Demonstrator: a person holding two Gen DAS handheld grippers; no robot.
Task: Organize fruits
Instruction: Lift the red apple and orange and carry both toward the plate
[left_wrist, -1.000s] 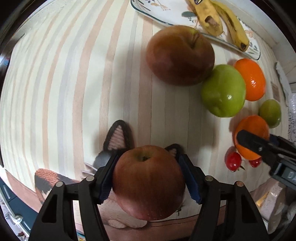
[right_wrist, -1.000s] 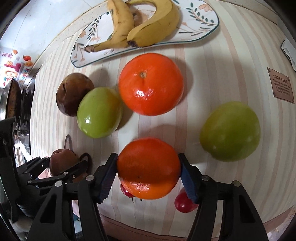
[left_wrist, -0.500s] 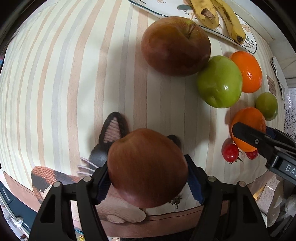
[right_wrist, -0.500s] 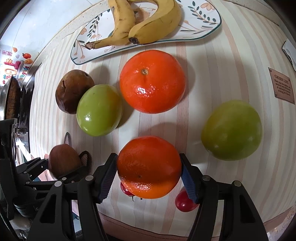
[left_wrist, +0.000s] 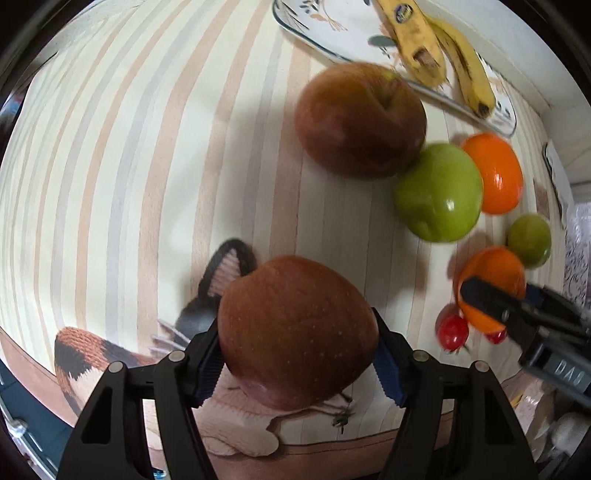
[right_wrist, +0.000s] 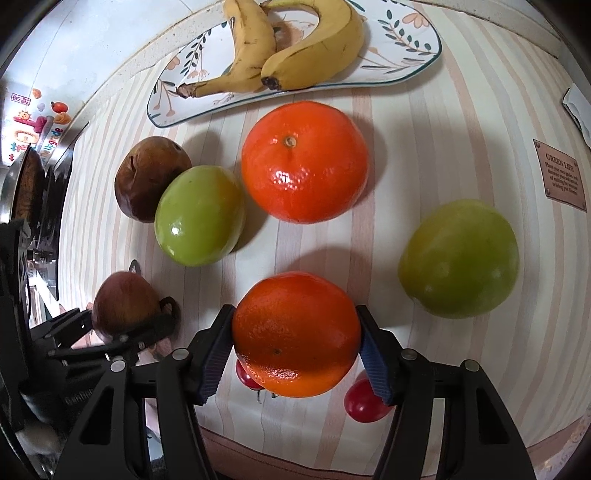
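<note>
Here the left hand-held gripper (left_wrist: 297, 363) is clamped on a red apple (left_wrist: 297, 332) above the striped bench (left_wrist: 129, 166); the right hand-held gripper (right_wrist: 295, 356) closes on an orange (right_wrist: 295, 332), which could slip onto the cherry tomatoes (right_wrist: 364, 402) beneath

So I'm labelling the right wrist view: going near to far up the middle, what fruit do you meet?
Round orange held in the right gripper's jaws → larger loose orange with its stem scar up → yellow bananas on the white leaf-patterned plate.
</note>
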